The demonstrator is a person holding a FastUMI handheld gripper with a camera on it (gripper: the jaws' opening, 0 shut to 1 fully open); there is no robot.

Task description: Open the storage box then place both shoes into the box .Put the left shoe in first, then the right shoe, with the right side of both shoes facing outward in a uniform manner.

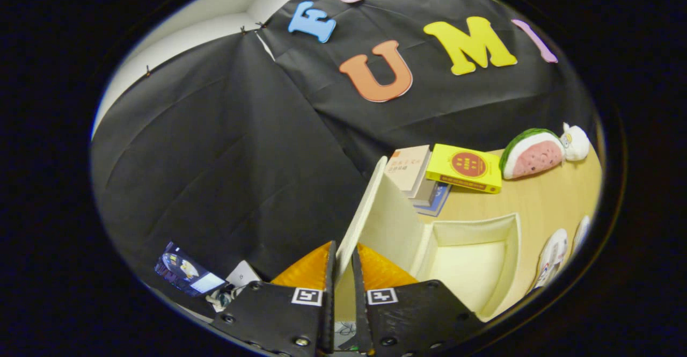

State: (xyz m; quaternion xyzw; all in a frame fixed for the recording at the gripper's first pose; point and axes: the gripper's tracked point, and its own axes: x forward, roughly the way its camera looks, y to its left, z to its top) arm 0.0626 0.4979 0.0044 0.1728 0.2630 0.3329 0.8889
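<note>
Your gripper has its fingers drawn to a narrow gap, and the thin edge of the storage box lid runs between them; both fingers sit against the panel, one on each face, so you are gripping the lid. The lid stands raised, tilted up and away from the fingers, with its long edge running from the fingertips toward the booth wall beyond. Just beside the fingers, on the side of the lid facing the table, lies the storage box itself: it is open, its pale interior is exposed, and its long axis runs away from the lid across the wooden table. At the far side of the box from the lid, two light-coloured shoes lie on the table just outside the box wall, side by side; you cannot tell which way their toes point. Beyond the lid and box, a stack of books rests on the table, with a yellow book leaning on it. Farther still, near the wall, sits a watermelon-slice plush toy, touching a small white plush.
</note>
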